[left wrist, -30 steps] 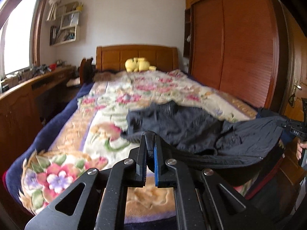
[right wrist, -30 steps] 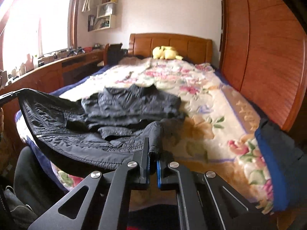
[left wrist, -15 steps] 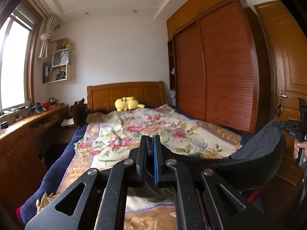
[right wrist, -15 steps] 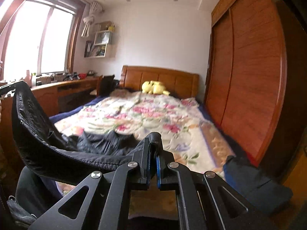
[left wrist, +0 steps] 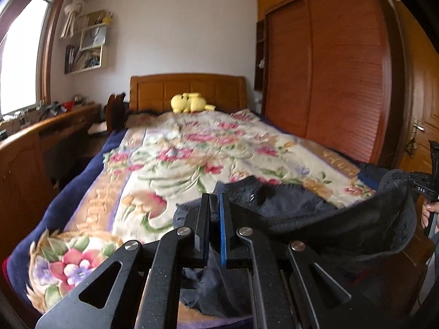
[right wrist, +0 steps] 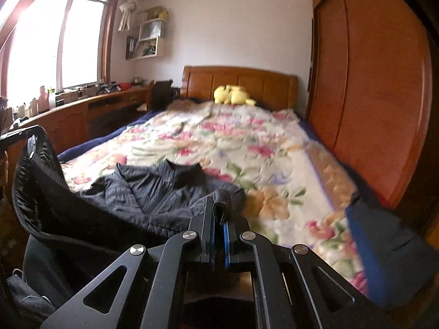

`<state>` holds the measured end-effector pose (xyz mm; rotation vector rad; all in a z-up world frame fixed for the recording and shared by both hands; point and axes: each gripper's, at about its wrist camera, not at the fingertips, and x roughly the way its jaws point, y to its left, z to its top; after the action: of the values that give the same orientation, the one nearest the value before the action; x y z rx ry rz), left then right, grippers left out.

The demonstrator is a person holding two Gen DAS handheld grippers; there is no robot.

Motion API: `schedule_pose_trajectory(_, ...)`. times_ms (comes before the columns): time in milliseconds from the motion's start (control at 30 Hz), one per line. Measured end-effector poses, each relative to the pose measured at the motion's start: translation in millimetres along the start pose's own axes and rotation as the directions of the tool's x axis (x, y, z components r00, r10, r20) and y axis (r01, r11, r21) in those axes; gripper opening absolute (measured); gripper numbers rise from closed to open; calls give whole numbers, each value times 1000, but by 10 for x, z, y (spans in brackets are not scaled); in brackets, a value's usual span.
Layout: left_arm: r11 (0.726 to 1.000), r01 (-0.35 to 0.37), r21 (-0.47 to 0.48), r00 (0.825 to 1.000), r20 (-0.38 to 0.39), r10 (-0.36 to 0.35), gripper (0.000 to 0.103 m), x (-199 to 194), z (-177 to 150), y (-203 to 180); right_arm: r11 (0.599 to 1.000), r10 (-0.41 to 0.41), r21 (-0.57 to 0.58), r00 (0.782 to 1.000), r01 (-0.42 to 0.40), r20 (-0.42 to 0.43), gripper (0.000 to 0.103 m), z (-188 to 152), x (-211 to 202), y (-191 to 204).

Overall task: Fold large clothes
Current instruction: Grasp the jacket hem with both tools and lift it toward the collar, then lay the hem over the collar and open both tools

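Two tongs clamped on jacket (right wrist: 153, 192) hem | left tongs (left wrist: 214, 219) | right tongs (right wrist: 218, 219) | collar lies beyond on bedspread (right wrist: 247, 148)

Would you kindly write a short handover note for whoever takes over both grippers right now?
Left hand-held gripper: shut on the dark jacket hem.
Right hand-held gripper: shut on the jacket's other hem corner.
The hem hangs slack between them at the foot of the bed; the collar end lies on the floral blanket.
Done: jacket gripped at both corners, upper part laid on the bed.
Left: probably lay it flat, then fold; no fold is visible yet.
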<state>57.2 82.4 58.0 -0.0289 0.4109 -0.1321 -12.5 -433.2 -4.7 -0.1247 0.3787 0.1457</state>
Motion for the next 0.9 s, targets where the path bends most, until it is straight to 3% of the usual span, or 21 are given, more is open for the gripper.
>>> schedule_pose_trajectory(133,1000,-17,-18,998,-56,16,6,440,-70,109,1000,14,-13,999,-14,-51,4,96,555,-54)
schedule_pose_trajectory(500,994,-110,-15,983,-147,107,6,1805,400,524,994,-63,-94,995,56,-73,4,1227,2156,-104)
schedule_pose_trajectory(733,987,-164,-6,975,-151,161,6,2451,827,691,982,-133,-146,988,120,-82,4,1531,3045,40)
schedule_pose_trajectory(900,979,-201,14,962,-185,200,6,2968,924,763,980,-178,-119,970,160,-163,4,1559,3677,32)
